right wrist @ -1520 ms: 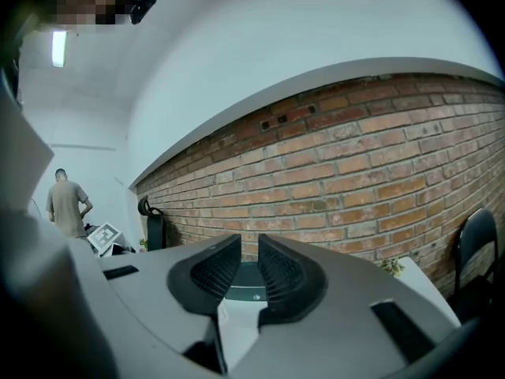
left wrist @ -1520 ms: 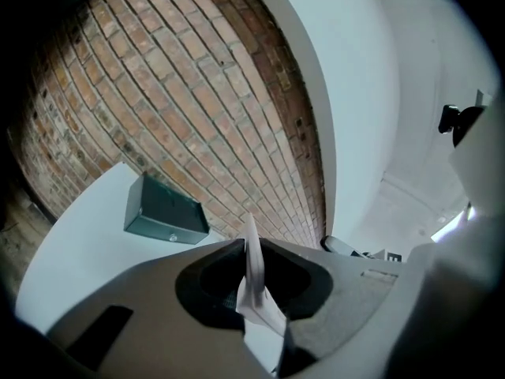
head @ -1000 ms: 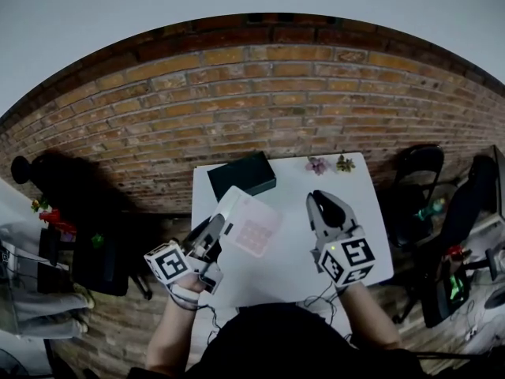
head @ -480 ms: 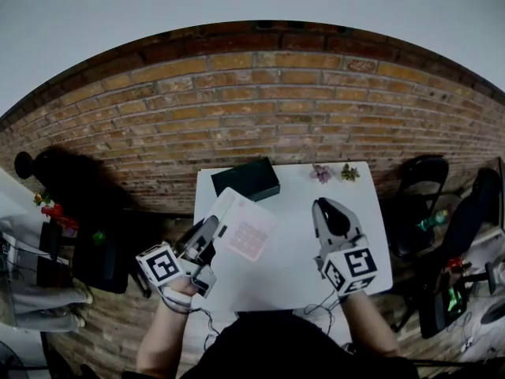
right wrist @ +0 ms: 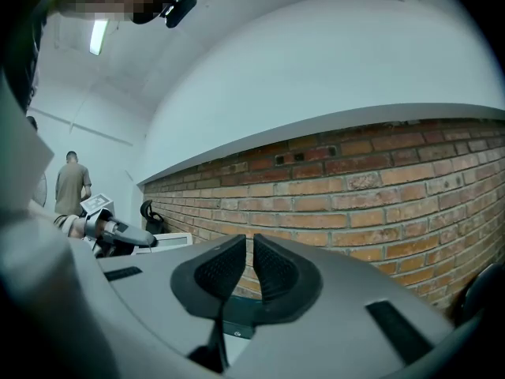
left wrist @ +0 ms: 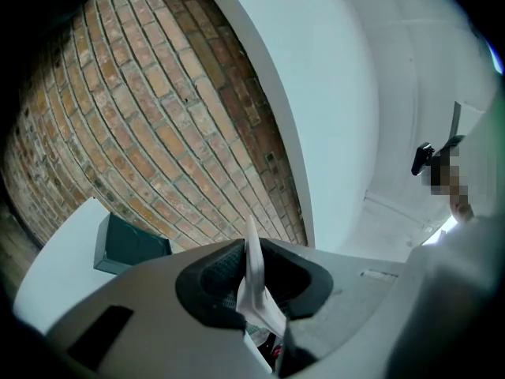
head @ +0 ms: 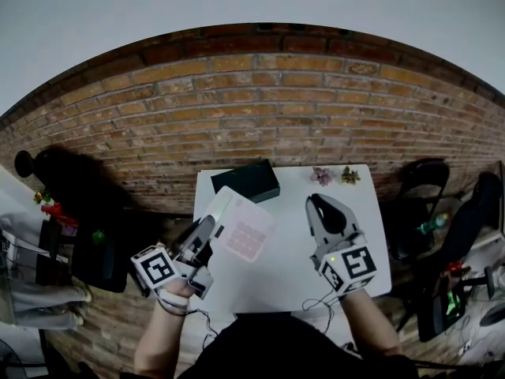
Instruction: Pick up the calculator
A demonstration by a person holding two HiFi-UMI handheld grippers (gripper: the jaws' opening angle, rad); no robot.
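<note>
Head view alone shows calculator (head: 243,229) face, pink keys, held over table (head: 292,279). Left gripper view gives only its thin edge. Right gripper view alone catches person (right wrist: 72,181) standing far off. Black box (head: 246,181) just behind calculator, flowers (head: 321,175) at far edge. Left gripper (head: 210,227) clamped on calculator's edge. Right gripper (head: 322,199) jaws just been closing, pads together but for thin slit, empty.
</note>
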